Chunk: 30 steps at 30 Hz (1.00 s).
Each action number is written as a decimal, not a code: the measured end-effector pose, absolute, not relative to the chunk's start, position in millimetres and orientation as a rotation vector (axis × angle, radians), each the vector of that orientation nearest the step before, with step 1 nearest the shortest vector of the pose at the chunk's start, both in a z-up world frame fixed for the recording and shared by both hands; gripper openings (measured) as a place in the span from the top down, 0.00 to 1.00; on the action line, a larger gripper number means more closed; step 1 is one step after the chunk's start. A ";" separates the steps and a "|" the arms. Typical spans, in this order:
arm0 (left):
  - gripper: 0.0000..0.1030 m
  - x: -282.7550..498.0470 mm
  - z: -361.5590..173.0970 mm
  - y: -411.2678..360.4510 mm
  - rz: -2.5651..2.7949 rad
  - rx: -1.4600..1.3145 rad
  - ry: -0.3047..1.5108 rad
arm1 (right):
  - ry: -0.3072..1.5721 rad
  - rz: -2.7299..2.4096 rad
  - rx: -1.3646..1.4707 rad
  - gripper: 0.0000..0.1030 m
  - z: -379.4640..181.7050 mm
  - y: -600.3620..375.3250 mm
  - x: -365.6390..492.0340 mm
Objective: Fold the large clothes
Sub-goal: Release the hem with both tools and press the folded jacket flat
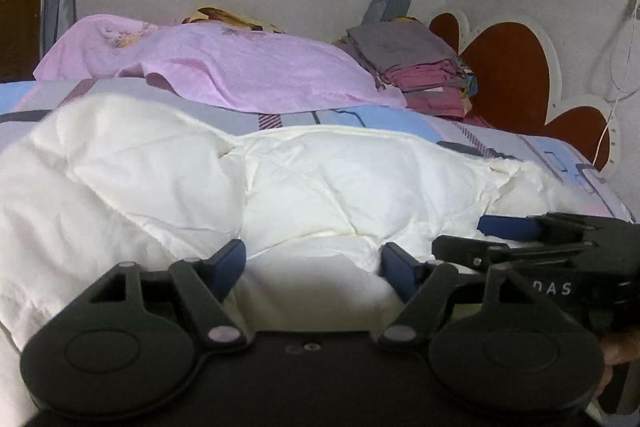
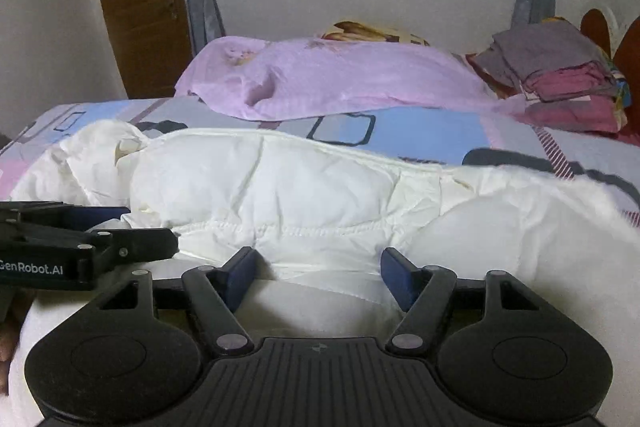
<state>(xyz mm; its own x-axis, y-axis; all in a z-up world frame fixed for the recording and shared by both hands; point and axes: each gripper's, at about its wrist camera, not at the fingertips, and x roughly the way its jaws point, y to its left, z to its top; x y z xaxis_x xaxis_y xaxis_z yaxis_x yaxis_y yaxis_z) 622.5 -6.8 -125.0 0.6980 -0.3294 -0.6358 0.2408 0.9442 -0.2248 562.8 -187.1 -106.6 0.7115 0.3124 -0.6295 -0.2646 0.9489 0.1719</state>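
Both grippers hang with jaws apart over a puffy white quilted jacket spread across the patterned blue, grey and pink bedsheet.

The left gripper and right gripper each show 2 blue-padded fingers set wide, gripping nothing; the pads seem just clear of the crumpled, roughly doubled fabric, though the close view leaves that uncertain. Behind it lies a lilac blanket.

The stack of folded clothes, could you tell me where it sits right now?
In both wrist views the stack of folded clothes sits at the far right of the bed, beside the pink blanket and against the headboard.
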 end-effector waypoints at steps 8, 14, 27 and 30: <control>0.28 618.8 -115.8 -2.9 -0.325 -0.098 0.775 | 0.730 0.320 0.013 0.34 -89.4 -196.0 552.7; 0.27 578.0 -98.6 57.6 -0.201 -0.067 0.674 | 0.667 0.182 0.097 0.34 -77.6 -289.2 517.3; 0.29 584.4 -112.4 76.0 -0.120 -0.142 0.738 | 0.649 0.093 0.044 0.34 -76.1 -298.3 491.9; 0.24 547.9 -87.8 56.5 -0.177 -0.146 0.647 | 0.599 0.190 0.062 0.34 -51.5 -277.8 457.1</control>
<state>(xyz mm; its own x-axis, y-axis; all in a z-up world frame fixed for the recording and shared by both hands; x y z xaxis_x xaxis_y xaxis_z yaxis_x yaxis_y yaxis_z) 547.9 56.5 -87.8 0.7839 -0.2092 -0.5846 0.1184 0.9746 -0.1900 457.1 -277.8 -51.5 0.8093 0.1952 -0.5540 -0.1595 0.9808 0.1126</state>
